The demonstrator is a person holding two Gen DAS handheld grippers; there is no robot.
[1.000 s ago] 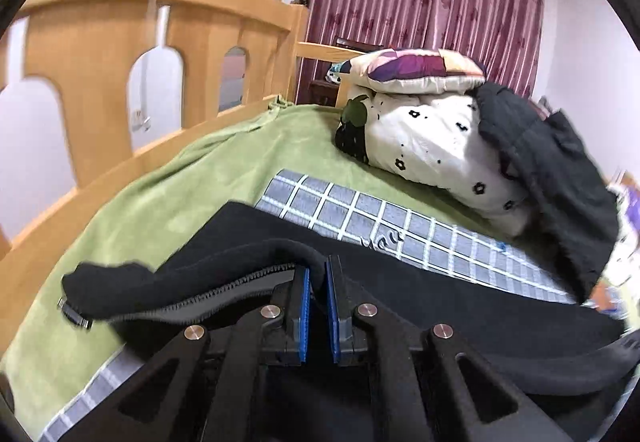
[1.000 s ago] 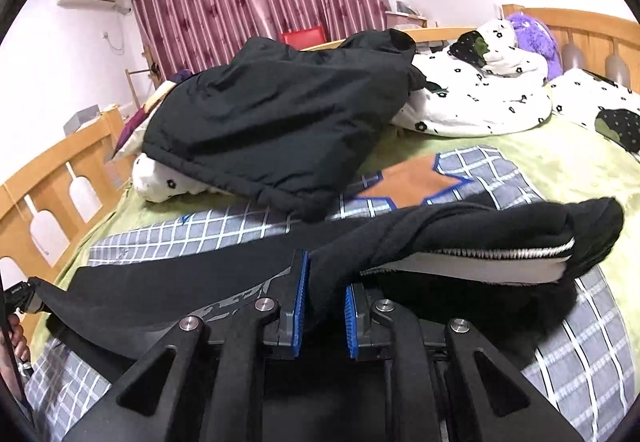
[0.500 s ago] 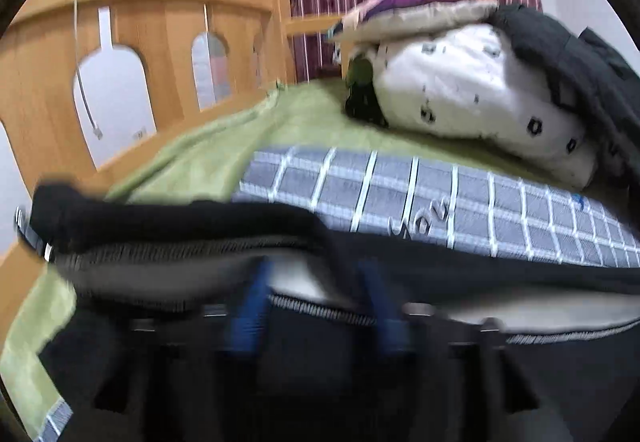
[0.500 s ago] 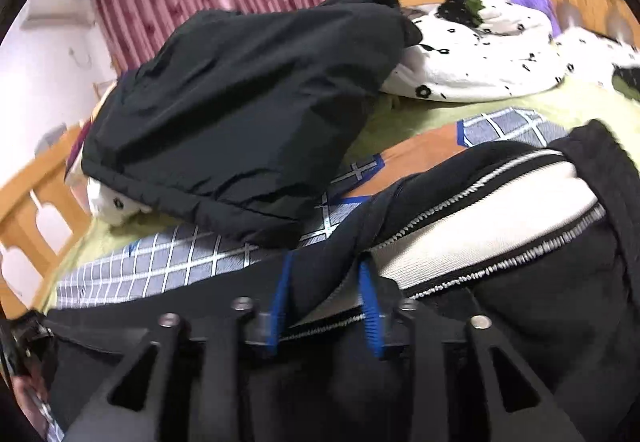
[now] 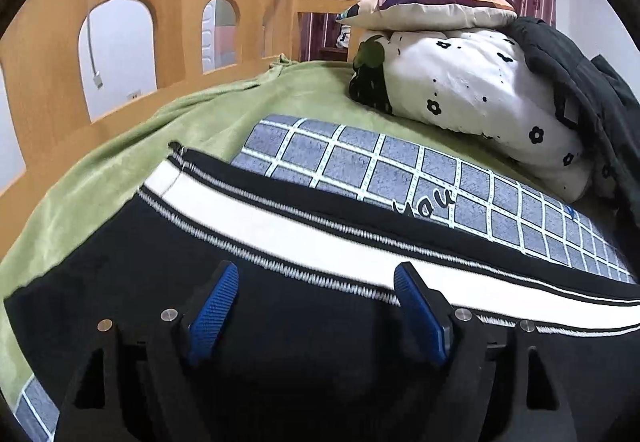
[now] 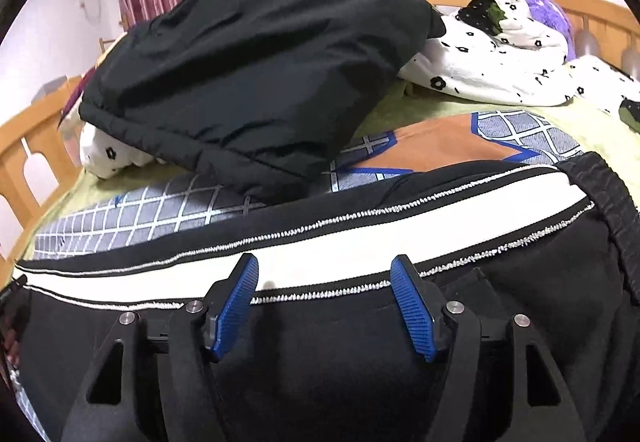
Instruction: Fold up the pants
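Observation:
The black pants (image 5: pixel 312 322) with a white side stripe (image 5: pixel 320 238) lie flat across the bed. My left gripper (image 5: pixel 316 274) is open and empty, its blue pads just above the black cloth near the leg end. In the right wrist view the same pants (image 6: pixel 500 298) show their stripe (image 6: pixel 360 242) and ribbed waistband (image 6: pixel 612 194) at the right. My right gripper (image 6: pixel 324 266) is open and empty, its blue pads over the stripe's near edge.
A grey checked blanket (image 5: pixel 400 170) lies on a green sheet (image 5: pixel 200 114). A black jacket (image 6: pixel 248 74) rests on white floral bedding (image 5: pixel 472 82) behind the pants. A wooden bed rail (image 5: pixel 168 10) runs along the left.
Both grippers were shut on the pants' edge and held it up. They carried it forward, laid it flat and opened, letting the cloth go.

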